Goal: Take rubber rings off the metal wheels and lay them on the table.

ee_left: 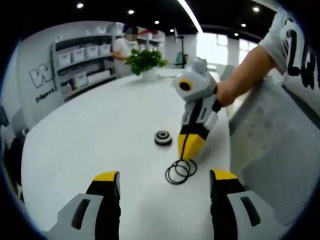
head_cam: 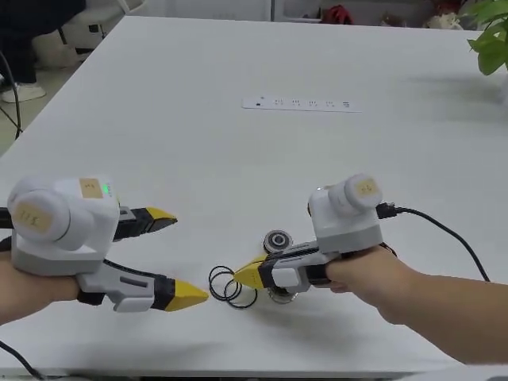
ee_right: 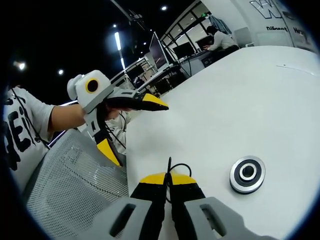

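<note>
The right gripper [head_cam: 248, 275] is pinched shut on a rubber ring [ee_right: 176, 167], its tip at the loose rings [head_cam: 228, 287] by the tabletop's [head_cam: 238, 159] near edge. The left gripper [head_cam: 181, 255] gapes open just left of them.

Table [head_cam: 198, 119], near edge: rings [head_cam: 226, 286] lie overlapped in a cluster, flat on the top. Wheel [head_cam: 277, 240] just behind them, a little to the right, apart from the cluster. Left gripper [head_cam: 176, 255] left of the rings, not touching. Right gripper [head_cam: 248, 275] comes in from the right, tip at the cluster. Power strip [head_cam: 300, 104] well behind, mid-table. Plant [head_cam: 494, 40] at far right.
</note>
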`<state>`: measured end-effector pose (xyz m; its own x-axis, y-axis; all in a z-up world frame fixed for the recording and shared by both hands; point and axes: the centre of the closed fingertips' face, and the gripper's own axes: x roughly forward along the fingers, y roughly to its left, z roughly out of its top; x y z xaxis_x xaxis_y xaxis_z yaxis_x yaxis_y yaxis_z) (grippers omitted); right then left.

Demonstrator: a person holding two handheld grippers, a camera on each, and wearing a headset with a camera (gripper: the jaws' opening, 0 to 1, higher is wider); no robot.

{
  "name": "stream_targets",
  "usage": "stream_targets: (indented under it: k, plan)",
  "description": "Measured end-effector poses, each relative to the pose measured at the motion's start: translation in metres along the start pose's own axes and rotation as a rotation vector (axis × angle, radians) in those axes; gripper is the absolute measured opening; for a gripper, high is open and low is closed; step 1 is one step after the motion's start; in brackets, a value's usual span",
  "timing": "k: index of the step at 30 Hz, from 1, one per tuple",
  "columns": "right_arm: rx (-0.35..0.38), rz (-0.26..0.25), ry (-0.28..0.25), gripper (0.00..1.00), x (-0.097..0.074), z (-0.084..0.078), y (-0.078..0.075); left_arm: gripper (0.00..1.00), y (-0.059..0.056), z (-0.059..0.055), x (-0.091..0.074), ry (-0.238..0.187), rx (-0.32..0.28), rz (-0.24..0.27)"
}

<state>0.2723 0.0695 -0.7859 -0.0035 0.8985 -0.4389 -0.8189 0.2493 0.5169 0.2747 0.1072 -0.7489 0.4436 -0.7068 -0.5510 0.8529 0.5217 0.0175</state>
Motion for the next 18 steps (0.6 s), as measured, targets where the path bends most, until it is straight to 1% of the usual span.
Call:
stream_targets:
  k: [4, 9, 15, 18]
  plan:
    - [-0.026, -0.018, 0.018, 0.01, 0.0003, -0.0028, -0.0030, 0.74, -0.0004, -0.0015, 0.0007, 0.004, 0.000, -0.002]
    - [-0.045, -0.023, 0.029, 0.04, 0.0009, -0.0044, -0.0027, 0.74, -0.0008, -0.0027, 0.0012, 0.010, 0.003, -0.004]
    - [-0.071, -0.042, 0.032, 0.11, 0.0005, -0.0035, -0.0051, 0.74, -0.0008, -0.0026, 0.0008, 0.010, 0.004, -0.002]
    - [-0.079, -0.046, 0.033, 0.13, -0.0007, -0.0028, -0.0054, 0.74, -0.0011, -0.0029, 0.0006, 0.013, 0.006, -0.003]
